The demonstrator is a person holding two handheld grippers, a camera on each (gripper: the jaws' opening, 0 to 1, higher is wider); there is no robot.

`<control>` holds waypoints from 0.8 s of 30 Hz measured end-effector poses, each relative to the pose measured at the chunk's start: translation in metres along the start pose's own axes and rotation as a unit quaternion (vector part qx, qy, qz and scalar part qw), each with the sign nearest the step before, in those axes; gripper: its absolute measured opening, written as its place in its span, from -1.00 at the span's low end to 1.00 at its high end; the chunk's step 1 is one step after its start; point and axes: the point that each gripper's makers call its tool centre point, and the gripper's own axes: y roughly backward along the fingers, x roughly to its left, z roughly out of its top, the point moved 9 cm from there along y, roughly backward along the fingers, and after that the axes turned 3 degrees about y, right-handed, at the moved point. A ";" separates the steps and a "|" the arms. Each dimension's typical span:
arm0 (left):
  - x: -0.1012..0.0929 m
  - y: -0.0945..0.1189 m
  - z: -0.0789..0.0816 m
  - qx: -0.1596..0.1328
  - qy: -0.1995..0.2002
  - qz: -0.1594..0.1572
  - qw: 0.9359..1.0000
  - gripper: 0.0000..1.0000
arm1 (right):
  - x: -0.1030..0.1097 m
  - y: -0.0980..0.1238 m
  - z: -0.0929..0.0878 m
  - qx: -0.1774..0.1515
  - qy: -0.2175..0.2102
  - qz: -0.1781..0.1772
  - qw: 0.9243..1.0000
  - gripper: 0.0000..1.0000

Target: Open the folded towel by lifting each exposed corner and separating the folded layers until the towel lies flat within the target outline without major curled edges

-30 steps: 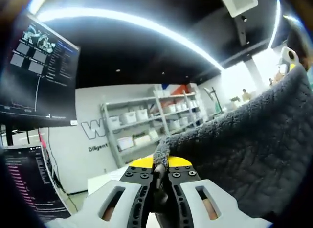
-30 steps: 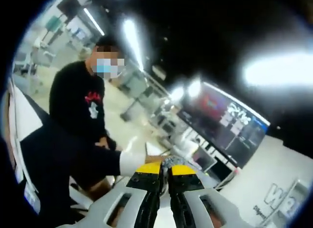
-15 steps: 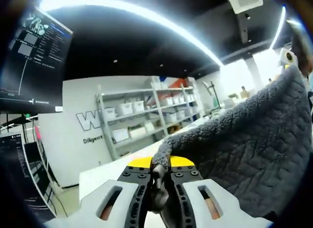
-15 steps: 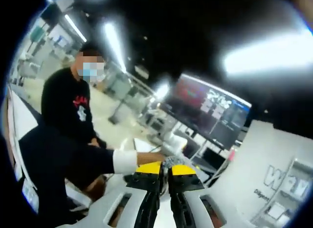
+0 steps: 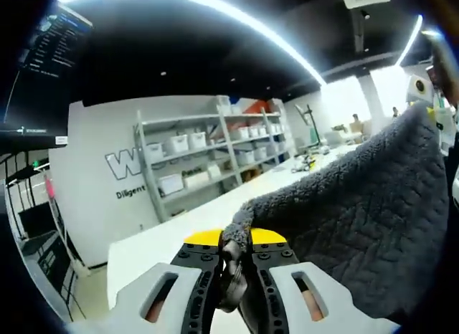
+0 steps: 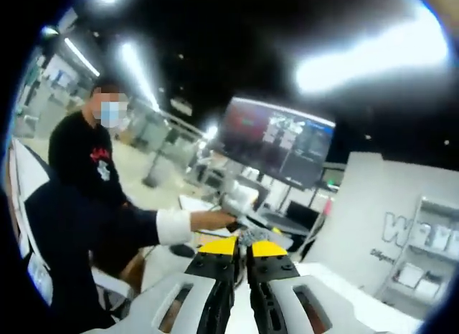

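Note:
The grey fleece towel [image 5: 358,212] hangs stretched in the air in the left gripper view, filling the right half of it. My left gripper [image 5: 234,242] is shut on one corner of it, the cloth bunched between the yellow-tipped jaws. The far upper corner rises to the right gripper [image 5: 423,76] at the top right edge. In the right gripper view my right gripper [image 6: 242,242] is shut on a small tuft of the grey towel [image 6: 249,236] that pokes out between its yellow tips. The rest of the towel is hidden there.
A white table [image 5: 165,241] runs below the left gripper, with storage shelves [image 5: 208,162] and a lettered wall behind. In the right gripper view a person in black [image 6: 82,169] sits at the left, a dark sleeve with a white cuff [image 6: 176,225] reaches in, and a monitor [image 6: 276,142] hangs behind.
Both views have panned: in the left gripper view the monitor has slid off left; in the right gripper view the lettered wall has come in. Both grippers still hold the towel.

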 end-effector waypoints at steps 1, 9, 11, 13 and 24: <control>0.000 -0.001 0.000 0.001 0.000 0.000 1.000 -0.78 | -0.003 0.003 -0.003 0.001 -0.006 -0.004 1.000 -1.00; -0.007 -0.036 -0.009 0.026 -0.003 -0.014 1.000 -0.78 | -0.026 0.024 -0.030 0.008 -0.045 -0.031 0.998 -1.00; -0.007 -0.043 -0.011 0.031 -0.002 -0.016 0.999 -0.78 | -0.031 0.030 -0.038 0.011 -0.055 -0.038 0.998 -1.00; -0.006 -0.050 -0.014 0.039 -0.003 -0.018 0.999 -0.78 | -0.036 0.033 -0.044 0.014 -0.059 -0.045 0.997 -1.00; -0.006 -0.091 -0.026 0.077 -0.032 -0.013 0.996 -0.80 | -0.049 0.047 -0.081 0.045 -0.091 -0.069 0.992 -1.00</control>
